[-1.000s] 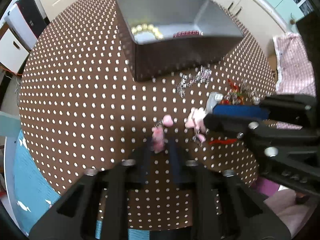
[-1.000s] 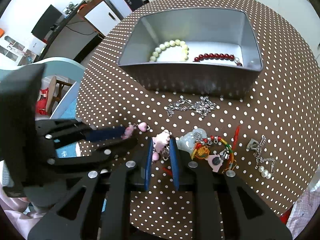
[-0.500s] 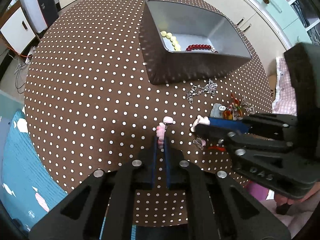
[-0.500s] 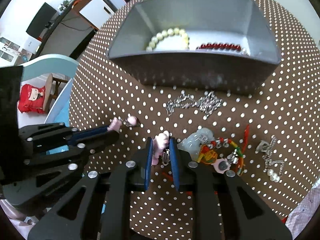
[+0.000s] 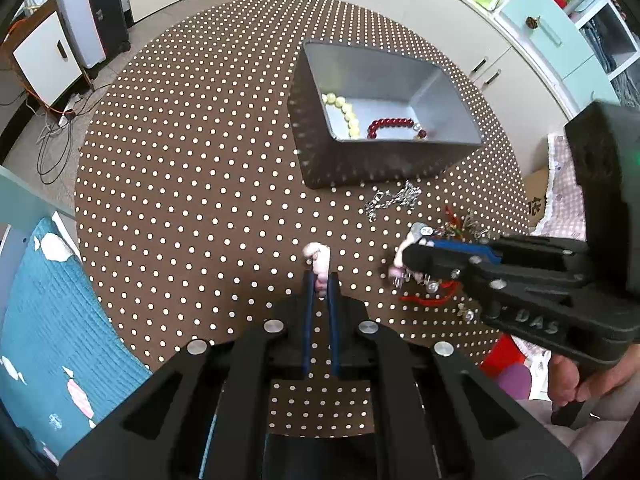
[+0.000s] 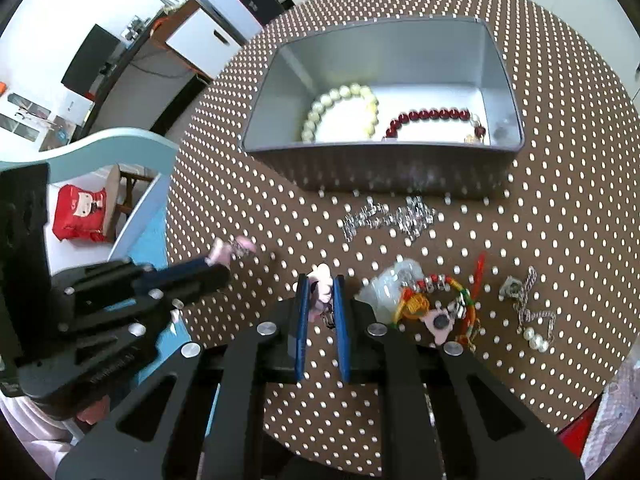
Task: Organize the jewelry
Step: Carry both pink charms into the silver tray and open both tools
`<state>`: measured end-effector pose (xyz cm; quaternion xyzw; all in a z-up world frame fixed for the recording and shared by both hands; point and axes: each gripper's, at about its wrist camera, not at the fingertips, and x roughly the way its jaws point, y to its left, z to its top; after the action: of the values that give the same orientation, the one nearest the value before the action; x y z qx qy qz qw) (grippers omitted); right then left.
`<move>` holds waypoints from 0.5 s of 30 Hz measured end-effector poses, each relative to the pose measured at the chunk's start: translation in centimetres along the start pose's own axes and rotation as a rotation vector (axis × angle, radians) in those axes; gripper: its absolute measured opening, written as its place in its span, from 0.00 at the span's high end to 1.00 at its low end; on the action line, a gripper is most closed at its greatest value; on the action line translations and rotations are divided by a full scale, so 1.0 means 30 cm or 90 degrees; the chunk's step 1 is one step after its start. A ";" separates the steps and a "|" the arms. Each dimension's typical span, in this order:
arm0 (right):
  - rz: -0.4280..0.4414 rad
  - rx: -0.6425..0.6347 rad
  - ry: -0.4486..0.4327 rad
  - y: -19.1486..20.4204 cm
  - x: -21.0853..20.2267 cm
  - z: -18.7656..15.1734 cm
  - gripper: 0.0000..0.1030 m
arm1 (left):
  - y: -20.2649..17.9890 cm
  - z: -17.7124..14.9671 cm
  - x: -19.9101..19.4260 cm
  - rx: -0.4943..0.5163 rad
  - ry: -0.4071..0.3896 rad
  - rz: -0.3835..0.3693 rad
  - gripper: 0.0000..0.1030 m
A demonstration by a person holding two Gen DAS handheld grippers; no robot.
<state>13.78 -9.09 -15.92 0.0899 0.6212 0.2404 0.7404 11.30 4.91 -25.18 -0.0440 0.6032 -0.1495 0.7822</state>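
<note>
My left gripper (image 5: 321, 280) is shut on a pink earring (image 5: 320, 261) and holds it above the polka-dot table. My right gripper (image 6: 321, 282) is shut on a second pink earring (image 6: 322, 285); it also shows in the left wrist view (image 5: 412, 250). The left gripper with its earring (image 6: 230, 252) shows at the left of the right wrist view. A grey metal box (image 6: 496, 76) stands beyond both grippers. It holds a cream bead bracelet (image 6: 340, 114) and a red bead bracelet (image 6: 430, 116).
A silver chain (image 6: 388, 218) lies in front of the box. A tangle of colourful charms (image 6: 432, 300) and a pearl-and-chain piece (image 6: 528, 312) lie right of my right gripper. The round table's edge (image 5: 86, 248) is near on the left, with a blue chair (image 5: 44, 320) below.
Both grippers have lifted off the table with their pink earrings and pulled back, so the box now looks smaller and farther. The left jaws closed tighter on their earring.
</note>
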 end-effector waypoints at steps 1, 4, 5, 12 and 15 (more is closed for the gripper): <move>-0.013 0.003 0.003 -0.008 0.006 -0.007 0.89 | -0.002 0.001 -0.004 0.001 -0.003 0.002 0.94; -0.018 0.017 0.023 -0.029 0.037 -0.025 0.87 | -0.008 0.004 -0.007 -0.001 -0.007 0.003 0.94; -0.023 0.018 0.027 -0.030 0.045 -0.031 0.87 | -0.016 0.010 -0.001 -0.001 -0.008 0.005 0.94; -0.030 0.007 0.020 -0.021 0.046 -0.065 0.89 | -0.048 -0.008 0.020 -0.004 -0.004 0.007 0.94; -0.016 0.004 -0.004 -0.012 0.021 -0.064 0.94 | -0.050 -0.014 0.038 -0.005 -0.003 0.008 0.94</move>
<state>12.09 -9.41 -17.04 0.0851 0.6205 0.2290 0.7452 10.89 3.20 -25.96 -0.0434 0.6021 -0.1423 0.7845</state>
